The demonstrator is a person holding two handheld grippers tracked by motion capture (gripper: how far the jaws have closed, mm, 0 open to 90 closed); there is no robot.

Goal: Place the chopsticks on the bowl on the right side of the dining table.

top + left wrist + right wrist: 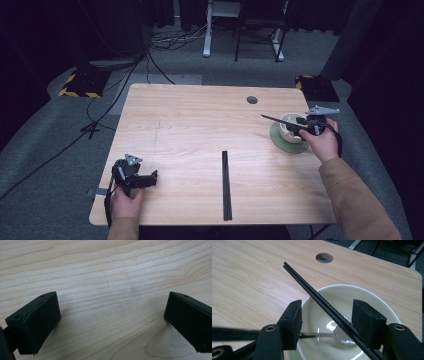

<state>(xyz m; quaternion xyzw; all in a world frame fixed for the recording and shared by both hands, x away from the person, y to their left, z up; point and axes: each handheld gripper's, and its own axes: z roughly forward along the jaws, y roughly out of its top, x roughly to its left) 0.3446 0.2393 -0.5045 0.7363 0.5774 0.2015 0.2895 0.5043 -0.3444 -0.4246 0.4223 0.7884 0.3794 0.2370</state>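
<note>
I have the left gripper (150, 178) down near the table's (190, 130) front left corner, held in the left hand (125, 202). Its jaws stand wide apart with nothing between them, and in the left gripper view I see just bare wood grain under the two black pads (35, 322).

My right gripper (305, 124) sits near the right edge of the table, in the right hand (322, 142), over a pale bowl (342, 305) that stands on a green plate (282, 140). In the right gripper view its jaws are parted on either side of the bowl's near rim. A pair of black chopsticks (324, 305) runs slantwise between them, from beside the right pad out past the bowl's rim toward the round cable hole (324, 257) near the table's back edge. The sticks lie close against the right pad, but I cannot tell whether they touch it, and the left pad is clear of them, so they are not clamped. A metal spoon (338, 336) lies in the bottom of the bowl.

A second pair of black chopsticks (226, 185) lies flat on the table near the middle of the front edge, pointing from front to back, well apart from both grippers.
</note>
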